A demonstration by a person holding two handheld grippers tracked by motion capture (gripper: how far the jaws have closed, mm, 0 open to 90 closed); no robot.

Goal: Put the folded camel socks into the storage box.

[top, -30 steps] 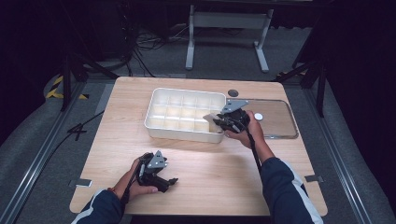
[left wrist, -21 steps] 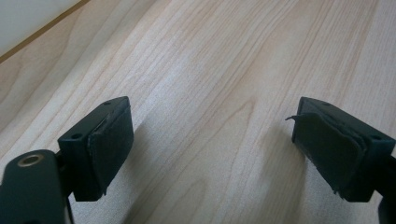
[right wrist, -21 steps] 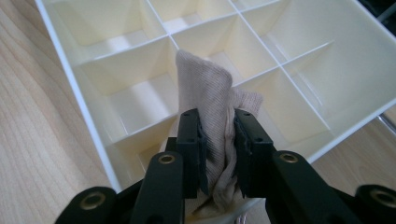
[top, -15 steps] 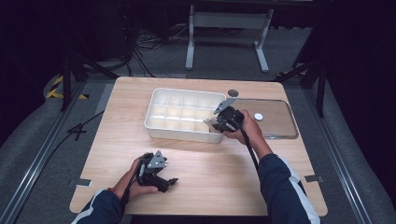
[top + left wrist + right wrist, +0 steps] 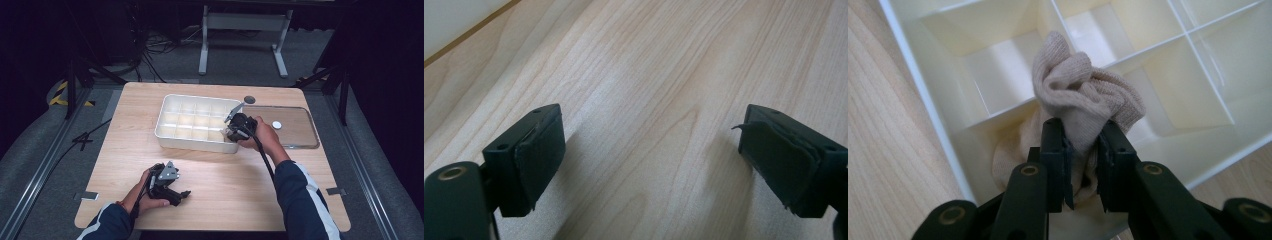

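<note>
The right gripper [image 5: 1083, 145] pinches a beige sock [image 5: 1083, 95] over a corner compartment of the white tray [image 5: 170, 134]. The left gripper [image 5: 649, 160] rests spread on the bare desk [image 5: 225, 175], well apart. A clear lid [image 5: 300, 135] lies beside the tray.

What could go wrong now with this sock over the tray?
The right gripper pinches only a bunched fold of the sock, so it may slip free when lifted or pushed. The sock sits over a divider of the tray and could end up straddling two compartments. The tray may also slide if pushed, since the left gripper rests open on the table, away from the tray.
</note>
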